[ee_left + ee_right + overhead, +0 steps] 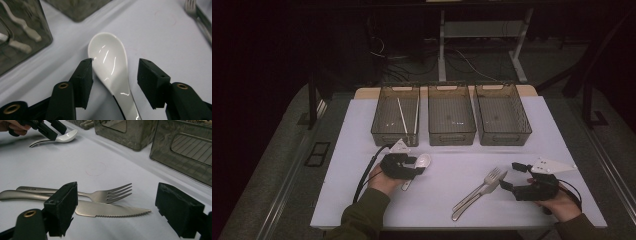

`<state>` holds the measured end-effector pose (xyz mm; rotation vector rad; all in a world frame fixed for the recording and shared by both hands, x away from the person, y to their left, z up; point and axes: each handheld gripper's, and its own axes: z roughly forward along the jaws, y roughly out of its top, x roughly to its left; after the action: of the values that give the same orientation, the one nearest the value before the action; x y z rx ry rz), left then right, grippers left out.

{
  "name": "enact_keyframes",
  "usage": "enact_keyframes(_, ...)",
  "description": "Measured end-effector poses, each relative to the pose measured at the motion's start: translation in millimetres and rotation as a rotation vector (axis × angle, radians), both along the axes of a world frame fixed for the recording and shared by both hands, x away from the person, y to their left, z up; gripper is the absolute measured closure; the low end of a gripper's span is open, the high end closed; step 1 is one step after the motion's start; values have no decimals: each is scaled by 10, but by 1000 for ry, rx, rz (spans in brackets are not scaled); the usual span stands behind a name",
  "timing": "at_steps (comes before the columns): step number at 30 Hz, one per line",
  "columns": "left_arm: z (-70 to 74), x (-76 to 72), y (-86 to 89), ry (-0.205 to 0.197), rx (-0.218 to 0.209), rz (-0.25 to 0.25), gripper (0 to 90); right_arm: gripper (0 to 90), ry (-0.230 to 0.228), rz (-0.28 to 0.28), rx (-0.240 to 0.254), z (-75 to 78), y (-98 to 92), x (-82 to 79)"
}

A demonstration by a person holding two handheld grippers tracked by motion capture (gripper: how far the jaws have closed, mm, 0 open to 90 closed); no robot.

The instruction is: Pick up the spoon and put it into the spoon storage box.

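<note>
The left gripper (pixel 115 75) stands wide open around the white spoon (pixel 110 65); its bowl points toward the baskets (pixel 451 115); the right gripper (pixel 127 212) is wide open beside the fork (pixel 105 195) and knife (pixel 112 210).

The high view looks forward and down from above the near edge of the tabletop (pixel 362 130), taking in the whole white surface, three wire baskets (pixel 451 115) along its far edge and dark floor beyond. The left gripper view sits low and close, looking down between its jaws at a white spoon (pixel 111 72); that spoon (pixel 422 161) lies left of centre from above. The right gripper view skims the surface near the fork (pixel 105 193) and knife (pixel 110 211), and shares the spoon (pixel 65 136) and left gripper (pixel 53 130) farther off.
</note>
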<state>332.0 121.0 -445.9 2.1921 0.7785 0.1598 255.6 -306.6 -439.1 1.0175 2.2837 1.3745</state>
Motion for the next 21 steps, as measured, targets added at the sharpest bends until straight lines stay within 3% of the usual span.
enact_keyframes(4,-9,-3,-2,-2,31,11,532,179,-3,-3,-1,1,-1,0)
enact_keyframes(11,-31,-39,-24,-29,55,18,533,179,-7,-5,-2,5,3,2)
enact_keyframes(21,-37,-44,-12,-13,36,41,536,179,-16,-9,-8,10,-1,-6)
